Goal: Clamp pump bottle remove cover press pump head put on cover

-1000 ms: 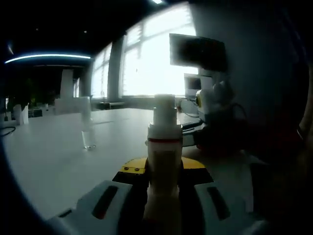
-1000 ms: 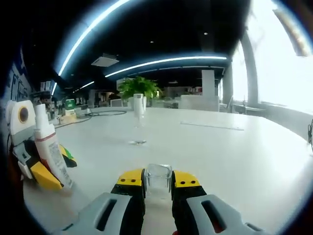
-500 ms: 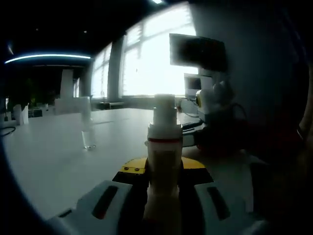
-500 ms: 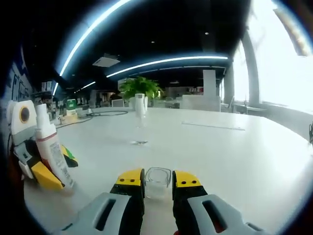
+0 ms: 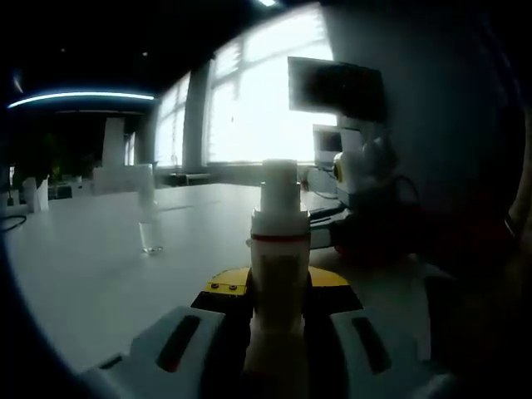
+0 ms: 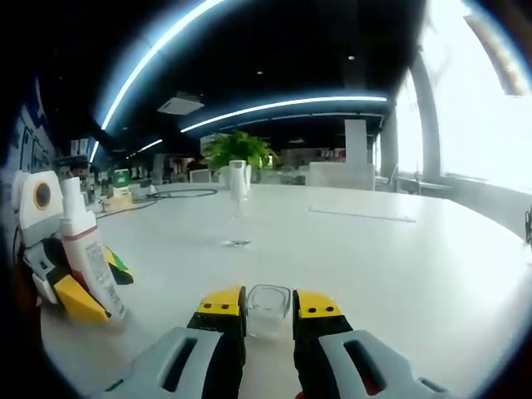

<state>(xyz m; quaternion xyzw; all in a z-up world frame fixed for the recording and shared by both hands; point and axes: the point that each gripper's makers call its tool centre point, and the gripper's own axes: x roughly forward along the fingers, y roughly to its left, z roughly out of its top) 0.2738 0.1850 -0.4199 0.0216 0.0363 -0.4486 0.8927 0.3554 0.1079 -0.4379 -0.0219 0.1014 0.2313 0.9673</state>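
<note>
On white table (image 6: 399,249): glass (image 6: 238,199); dim office, bright windows (image 5: 258,100).

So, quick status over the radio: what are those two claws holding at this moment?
Left claw shut on pump bottle, upright, cover off. Right claw holds clear cover low over white table. Nothing in the way.

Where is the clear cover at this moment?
In the right gripper view, the clear cover sits low on the white table, between the right gripper jaws' yellow tips, with the clamped pump bottle far left.
</note>
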